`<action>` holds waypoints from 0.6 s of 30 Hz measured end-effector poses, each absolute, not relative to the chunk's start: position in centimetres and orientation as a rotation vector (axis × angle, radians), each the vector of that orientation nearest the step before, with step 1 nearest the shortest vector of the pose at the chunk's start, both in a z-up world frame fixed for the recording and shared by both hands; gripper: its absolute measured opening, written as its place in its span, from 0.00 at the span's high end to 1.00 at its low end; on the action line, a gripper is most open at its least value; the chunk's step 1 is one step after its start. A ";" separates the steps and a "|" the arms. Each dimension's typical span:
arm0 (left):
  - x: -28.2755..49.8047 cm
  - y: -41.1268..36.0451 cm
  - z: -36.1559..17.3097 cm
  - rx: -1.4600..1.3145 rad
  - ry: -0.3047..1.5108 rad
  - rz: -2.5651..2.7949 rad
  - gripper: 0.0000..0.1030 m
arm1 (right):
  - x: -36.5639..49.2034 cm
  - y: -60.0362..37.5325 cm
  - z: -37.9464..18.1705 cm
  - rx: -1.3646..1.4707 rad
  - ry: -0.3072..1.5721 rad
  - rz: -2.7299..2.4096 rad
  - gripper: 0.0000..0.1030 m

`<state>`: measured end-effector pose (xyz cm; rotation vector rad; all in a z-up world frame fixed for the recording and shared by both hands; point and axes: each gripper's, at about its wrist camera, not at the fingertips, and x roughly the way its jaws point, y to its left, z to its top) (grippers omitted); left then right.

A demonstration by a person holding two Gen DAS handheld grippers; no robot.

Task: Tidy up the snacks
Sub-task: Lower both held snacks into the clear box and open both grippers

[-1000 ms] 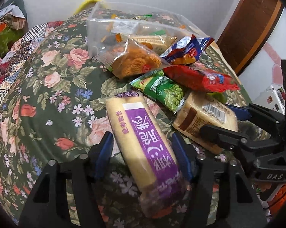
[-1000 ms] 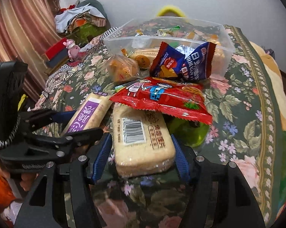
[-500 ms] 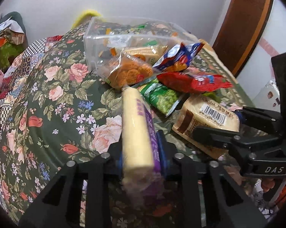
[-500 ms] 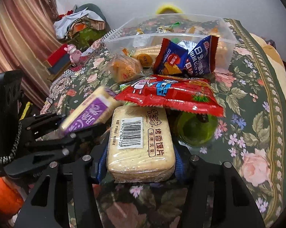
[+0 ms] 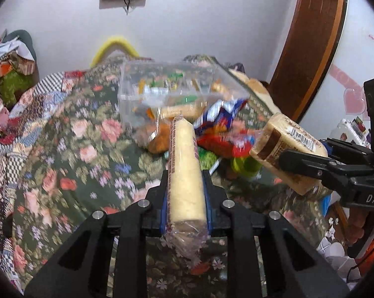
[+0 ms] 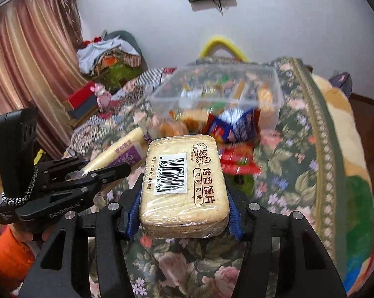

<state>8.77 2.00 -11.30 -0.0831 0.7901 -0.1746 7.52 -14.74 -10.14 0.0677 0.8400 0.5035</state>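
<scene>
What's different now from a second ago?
The left gripper closed on the long pale purple-labelled cracker pack, turning it on edge. The right gripper tightened on the flat barcoded biscuit pack. Both packs rose off the floral cloth. The clear plastic box and remaining snack pile stayed put.

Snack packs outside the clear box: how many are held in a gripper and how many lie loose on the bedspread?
Held in a gripper: 2, the long cracker pack in the left gripper and the flat biscuit pack in the right gripper.
Loose on the bedspread: at least 4; blur hides any more.
Total: at least 6.
</scene>
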 end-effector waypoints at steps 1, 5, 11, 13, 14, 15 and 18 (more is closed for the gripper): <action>8.9 2.1 -10.8 -0.081 0.776 -0.174 0.78 | 7.7 -14.9 -9.7 0.066 0.826 0.500 0.49; 9.6 2.4 -8.4 -0.085 0.717 -0.168 0.78 | 8.7 -15.2 -8.4 0.066 0.779 0.482 0.49; 11.9 3.1 -5.6 -0.081 0.659 -0.162 0.78 | 11.1 -15.4 -6.5 0.057 0.725 0.451 0.49; 12.8 3.2 -5.0 -0.070 0.644 -0.157 0.78 | 11.9 -15.4 -5.9 0.050 0.712 0.444 0.49; 13.4 3.2 -4.7 -0.064 0.636 -0.153 0.78 | 12.3 -15.4 -5.6 0.047 0.706 0.440 0.49; 13.9 3.3 -4.5 -0.061 0.631 -0.152 0.78 | 12.8 -15.4 -5.3 0.043 0.697 0.434 0.49; 15.7 3.7 -4.2 -0.061 0.629 -0.153 0.78 | 14.0 -15.5 -4.7 0.034 0.673 0.418 0.49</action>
